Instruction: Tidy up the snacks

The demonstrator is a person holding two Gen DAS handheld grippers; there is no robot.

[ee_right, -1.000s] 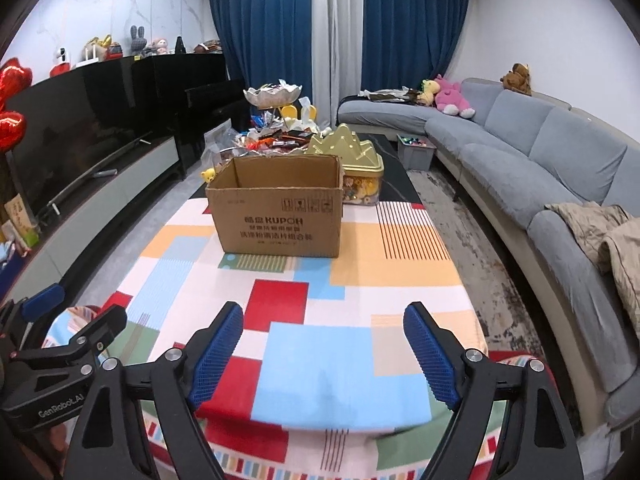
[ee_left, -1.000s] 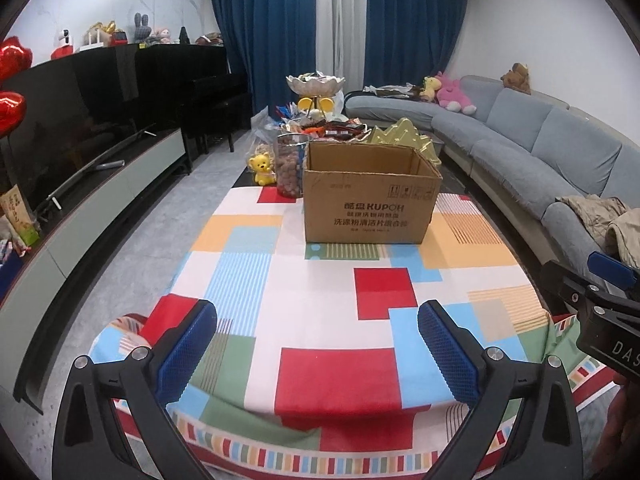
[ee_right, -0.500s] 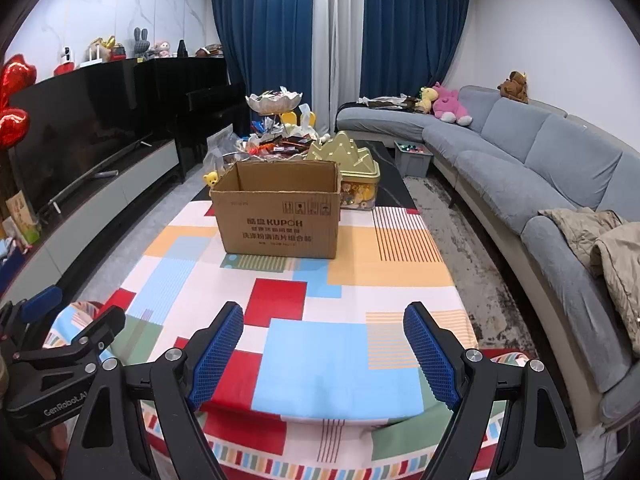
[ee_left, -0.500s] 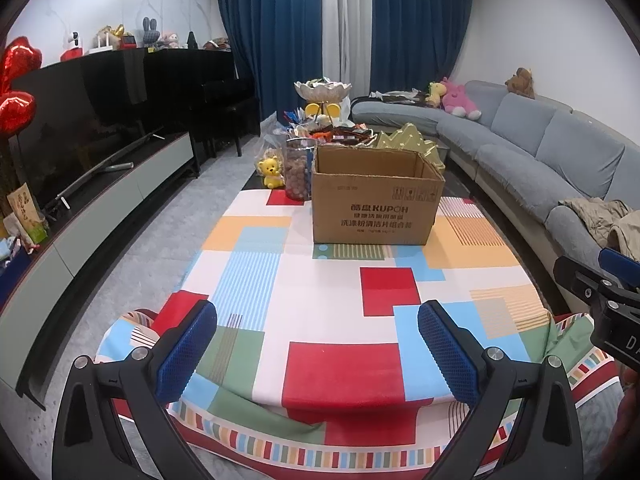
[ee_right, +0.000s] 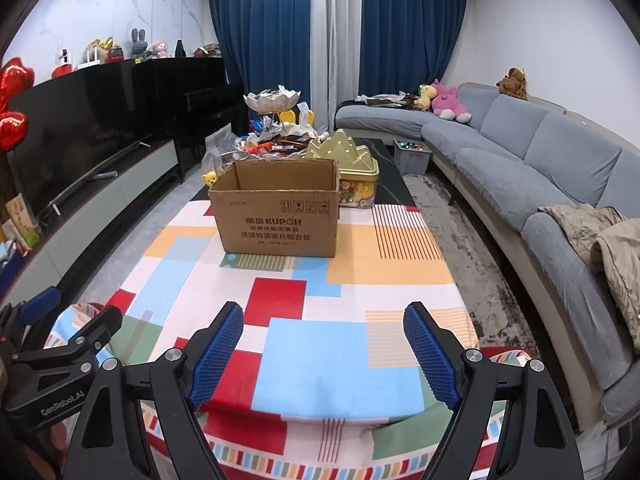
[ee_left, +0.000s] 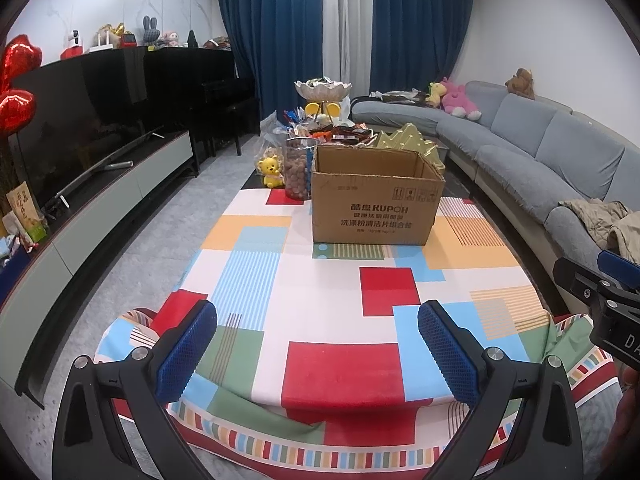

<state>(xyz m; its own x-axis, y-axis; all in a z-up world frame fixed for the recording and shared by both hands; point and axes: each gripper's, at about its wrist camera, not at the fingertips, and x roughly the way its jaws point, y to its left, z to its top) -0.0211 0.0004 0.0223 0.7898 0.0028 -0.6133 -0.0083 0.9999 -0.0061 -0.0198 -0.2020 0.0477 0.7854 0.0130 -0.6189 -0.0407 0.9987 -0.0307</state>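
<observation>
On patchwork tablecloth (ee_left: pixel 340 304), boxy corrugated carton (ee_left: pixel 376 204)

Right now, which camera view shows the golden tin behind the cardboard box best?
The right wrist view shows the golden tin best: its peaked lid and printed side stand clear beside the cardboard box. In the left wrist view only the tin's lid peaks show above the box.

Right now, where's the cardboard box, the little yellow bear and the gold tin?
cardboard box (ee_left: pixel 374 210), left wrist view, on its printed front.
little yellow bear (ee_left: pixel 271 171), left wrist view, on its body.
gold tin (ee_right: pixel 356 178), right wrist view, on its lid and side.
</observation>
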